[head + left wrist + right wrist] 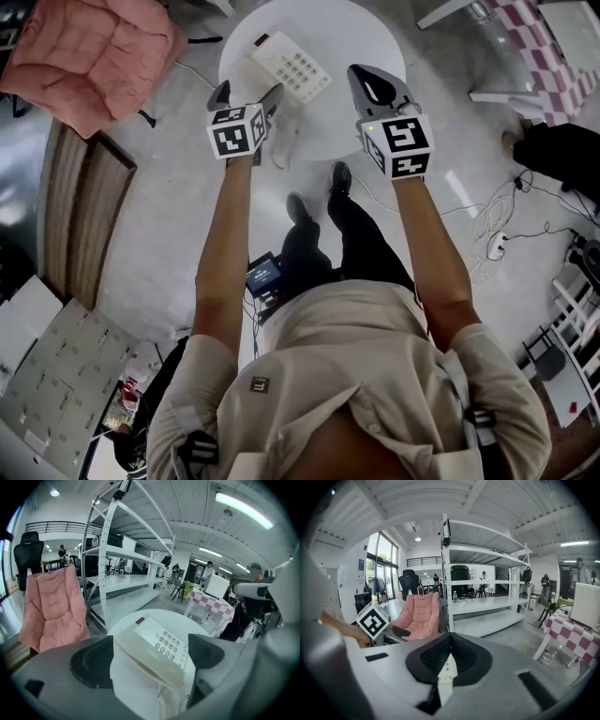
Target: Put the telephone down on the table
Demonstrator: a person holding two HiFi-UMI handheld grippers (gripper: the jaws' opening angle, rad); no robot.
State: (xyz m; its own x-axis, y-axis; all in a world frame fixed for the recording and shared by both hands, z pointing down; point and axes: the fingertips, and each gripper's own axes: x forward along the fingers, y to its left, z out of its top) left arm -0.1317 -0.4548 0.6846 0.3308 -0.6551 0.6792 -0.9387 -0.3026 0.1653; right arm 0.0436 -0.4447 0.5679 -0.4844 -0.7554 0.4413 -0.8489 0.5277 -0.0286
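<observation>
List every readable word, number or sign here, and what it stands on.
None can be read.
Telephone keys: print too small.
Left cube, right cube: square markers only, no words.
Waist screen: blurred.
Wall sign: too small.

The telephone [292, 66] lay on the table [370, 42], left of its middle. The left gripper [246, 94] hung over the table's near left rim, just before the telephone. The right gripper [380, 89] hung over the table's near right part. A chair [94, 56] stood well left of the table, a rack [117, 573] beyond both, and a second table [530, 42] off to the right.
</observation>
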